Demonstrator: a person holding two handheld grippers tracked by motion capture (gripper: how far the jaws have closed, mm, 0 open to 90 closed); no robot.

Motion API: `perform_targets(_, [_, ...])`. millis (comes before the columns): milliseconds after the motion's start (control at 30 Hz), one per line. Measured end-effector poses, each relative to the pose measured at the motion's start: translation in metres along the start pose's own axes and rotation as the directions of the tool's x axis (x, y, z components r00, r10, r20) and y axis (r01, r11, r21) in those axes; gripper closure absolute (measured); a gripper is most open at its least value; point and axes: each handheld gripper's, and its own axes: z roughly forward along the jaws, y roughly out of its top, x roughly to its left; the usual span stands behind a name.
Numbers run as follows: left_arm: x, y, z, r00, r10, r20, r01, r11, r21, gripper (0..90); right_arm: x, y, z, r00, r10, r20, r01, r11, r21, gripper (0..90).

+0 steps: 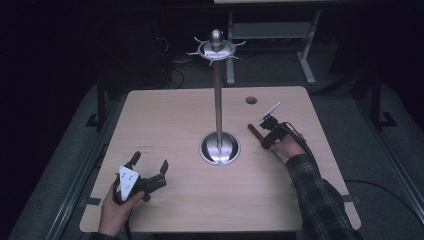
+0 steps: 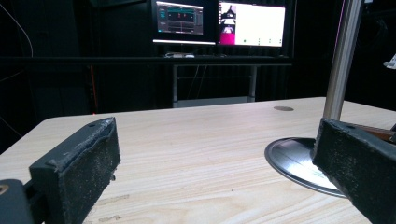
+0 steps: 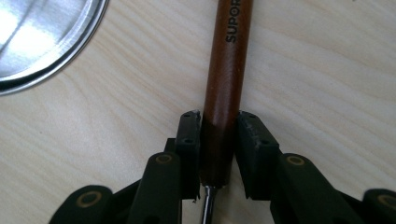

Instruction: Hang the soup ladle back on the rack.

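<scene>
A brown wooden utensil handle [image 3: 229, 70] marked SUPOR lies flat on the light wooden table [image 1: 175, 115], with a thin metal shaft [image 3: 208, 205] leaving its near end. My right gripper [image 3: 219, 119] points down over it, both pads pressed against the handle's sides. In the high view this gripper [image 1: 265, 135] sits just right of the stand, and the handle [image 1: 254, 131] pokes out toward the pole. The left gripper [image 1: 150, 167] rests near the table's front left, wide open with nothing between its fingers [image 2: 79, 163].
A steel hanging stand rises from a round base [image 1: 219, 147] at the table's middle, its pole [image 2: 343, 60] topped by a hooked ring [image 1: 216, 49]. A cable hole [image 1: 251, 100] lies at the back right. Monitors [image 2: 219, 23] glow beyond the far edge.
</scene>
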Motion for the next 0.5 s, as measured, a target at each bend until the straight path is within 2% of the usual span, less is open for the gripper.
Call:
perform_targets(100, [0.0002, 0.0000, -0.0001, 1.0000, 0.000, -0.001, 0.000, 1.0000, -0.001, 0.3, -0.0010, -0.0013, 0.0000, 0.9996, 0.027, -0.001, -0.027, 1.000, -0.014, 73.3])
perform_targets(367, [0.0001, 0.0000, 0.0000, 1.0000, -0.005, -0.002, 0.005, 1.0000, -0.002, 0.3, -0.0011, -0.0034, -0.0004, 0.9994, 0.034, 0.001, -0.034, 0.999, -0.033, 73.3])
perform_targets(500, [0.0004, 0.0001, 0.0003, 1.0000, -0.004, -0.001, 0.004, 1.0000, 0.002, 0.2, -0.0023, -0.0044, -0.0079, 0.9994, 0.033, -0.006, -0.033, 0.998, -0.062, 73.3])
